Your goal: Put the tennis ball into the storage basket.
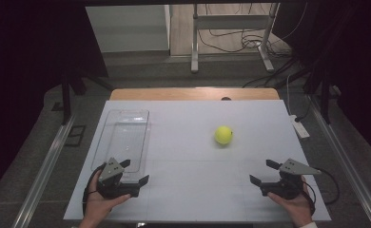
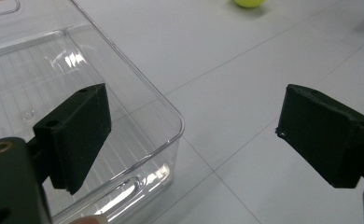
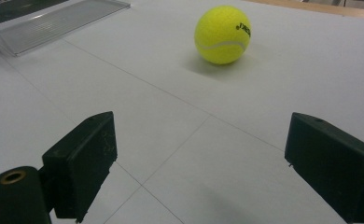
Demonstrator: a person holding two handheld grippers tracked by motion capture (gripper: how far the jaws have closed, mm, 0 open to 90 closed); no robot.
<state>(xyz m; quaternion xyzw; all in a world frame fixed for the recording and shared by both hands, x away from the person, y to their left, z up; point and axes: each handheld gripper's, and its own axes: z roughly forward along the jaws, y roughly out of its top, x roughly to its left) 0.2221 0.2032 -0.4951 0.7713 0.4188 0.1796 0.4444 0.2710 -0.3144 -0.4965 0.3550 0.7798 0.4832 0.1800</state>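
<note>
A yellow tennis ball (image 1: 223, 135) rests on the white table top, right of centre; it lies ahead of the right gripper (image 3: 199, 163) in the right gripper view as the ball (image 3: 222, 34). A clear plastic tray (image 1: 124, 137) lies at the left, empty. My left gripper (image 1: 134, 172) stands open at the tray's near right corner, with nothing between its jaws; in the left gripper view (image 2: 189, 135) the tray's corner (image 2: 171, 121) sits between them, lower down. My right gripper (image 1: 264, 172) is open and empty near the front right, well short of the ball.
The white board (image 1: 193, 190) covers a wooden table whose far edge (image 1: 193, 93) shows behind it. A white power strip (image 1: 299, 127) lies off the board's right edge. Metal frame legs and cables stand on the floor beyond.
</note>
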